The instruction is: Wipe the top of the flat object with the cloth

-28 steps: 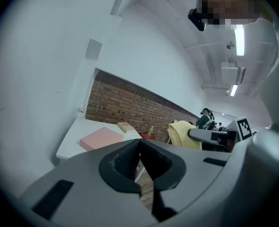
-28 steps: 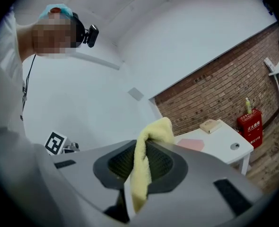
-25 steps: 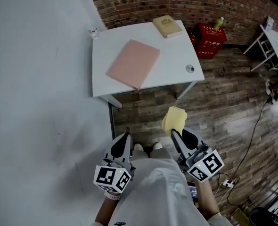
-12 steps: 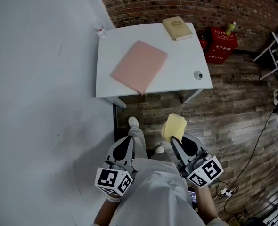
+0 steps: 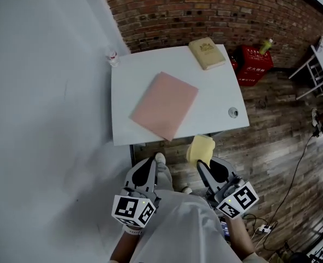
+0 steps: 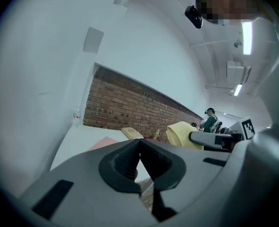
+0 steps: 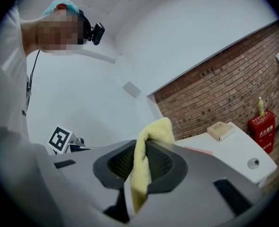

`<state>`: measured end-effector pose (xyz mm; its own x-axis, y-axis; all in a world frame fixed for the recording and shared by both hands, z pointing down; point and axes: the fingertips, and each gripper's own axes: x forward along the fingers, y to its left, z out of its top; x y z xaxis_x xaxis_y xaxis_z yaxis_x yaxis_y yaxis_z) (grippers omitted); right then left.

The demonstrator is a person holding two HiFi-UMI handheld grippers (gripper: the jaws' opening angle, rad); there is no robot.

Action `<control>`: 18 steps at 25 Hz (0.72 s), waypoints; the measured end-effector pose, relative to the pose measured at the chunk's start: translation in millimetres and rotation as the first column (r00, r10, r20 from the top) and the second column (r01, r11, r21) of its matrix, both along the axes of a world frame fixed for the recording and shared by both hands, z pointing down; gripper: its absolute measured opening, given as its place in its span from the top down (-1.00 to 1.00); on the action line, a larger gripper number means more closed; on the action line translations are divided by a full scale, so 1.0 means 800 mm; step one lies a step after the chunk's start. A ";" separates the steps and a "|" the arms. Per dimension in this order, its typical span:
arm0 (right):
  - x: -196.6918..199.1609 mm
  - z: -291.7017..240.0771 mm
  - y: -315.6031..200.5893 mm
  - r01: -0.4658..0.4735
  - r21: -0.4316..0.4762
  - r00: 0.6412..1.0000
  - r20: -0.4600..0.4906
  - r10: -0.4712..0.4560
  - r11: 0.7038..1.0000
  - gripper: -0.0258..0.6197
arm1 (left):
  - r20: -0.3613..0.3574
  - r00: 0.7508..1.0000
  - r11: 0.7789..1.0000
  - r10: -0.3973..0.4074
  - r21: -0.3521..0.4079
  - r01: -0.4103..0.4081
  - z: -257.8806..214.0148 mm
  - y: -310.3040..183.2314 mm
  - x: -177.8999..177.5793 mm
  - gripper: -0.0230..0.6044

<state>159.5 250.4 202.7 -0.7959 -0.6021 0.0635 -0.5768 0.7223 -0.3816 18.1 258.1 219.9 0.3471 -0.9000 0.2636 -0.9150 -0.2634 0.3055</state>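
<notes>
Cloth (image 5: 200, 148), yellow, is pinched in the right gripper (image 5: 201, 164), whose jaws are clamped on a fold while the rest sticks up past the tips. At its 9 o'clock is the left gripper (image 5: 149, 161), jaws pressed together with nothing between. The pink flat pad (image 5: 164, 104) lies on the white table (image 5: 216, 100) at 12 o'clock, well apart from both grippers. A tan book (image 5: 207, 53) sits at the table's 1 o'clock corner.

White table (image 5: 216, 106) at 12 o'clock. Pink pad (image 5: 165, 104) lies flat mid-table, askew. Book (image 5: 207, 53) at the table's 1 o'clock corner, small bottle (image 5: 113, 57) at its 11 o'clock corner, round disc (image 5: 233, 112) near its 4 o'clock corner. Red crate (image 5: 253, 64) on the floor at 2 o'clock. At 6 o'clock, right gripper (image 5: 201, 163) clamps a yellow cloth (image 5: 200, 148); left gripper (image 5: 145, 161) beside it at 7 o'clock.
</notes>
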 end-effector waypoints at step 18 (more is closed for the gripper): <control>-0.089 -0.011 -0.150 -0.206 -0.004 0.977 -0.052 0.205 0.979 0.73 | -0.076 0.988 0.991 0.133 0.040 -0.130 -0.010 -0.191 -0.110 0.87</control>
<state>88.6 130.6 194.1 -0.6507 -0.7517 0.1073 -0.7315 0.5826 -0.3543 -69.5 104.9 211.8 0.4815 -0.8532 0.2004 -0.8453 -0.3916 0.3635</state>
